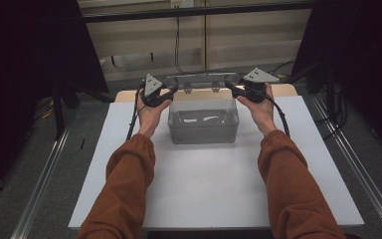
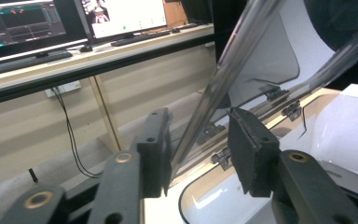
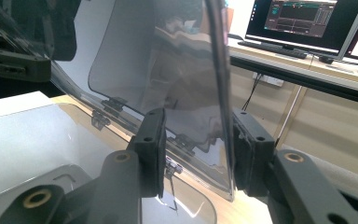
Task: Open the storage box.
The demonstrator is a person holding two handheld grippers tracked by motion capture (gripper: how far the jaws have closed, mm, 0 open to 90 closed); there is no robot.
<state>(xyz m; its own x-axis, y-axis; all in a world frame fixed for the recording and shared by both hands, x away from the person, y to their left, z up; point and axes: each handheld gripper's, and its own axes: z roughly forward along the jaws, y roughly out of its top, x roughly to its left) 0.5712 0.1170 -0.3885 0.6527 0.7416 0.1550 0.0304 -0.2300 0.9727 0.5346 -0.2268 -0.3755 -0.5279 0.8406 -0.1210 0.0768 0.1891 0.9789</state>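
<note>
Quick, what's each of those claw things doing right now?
Left gripper: jaws astride the clear lid's edge, gap on one side; cannot tell if gripping.
Right gripper: same, astride the lid's other edge.

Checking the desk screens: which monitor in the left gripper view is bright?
The right-hand monitor, showing a pale window; the left-hand monitor beside it is mostly dark.

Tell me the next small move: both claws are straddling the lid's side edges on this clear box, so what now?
Probably close both claws first. The left claw and right claw each straddle an edge of the hinged clear lid, but gaps show beside the pads, so neither grips it. The lid stands raised over the clear box; gripped on both sides, it should swing evenly on its rear hinges.
</note>
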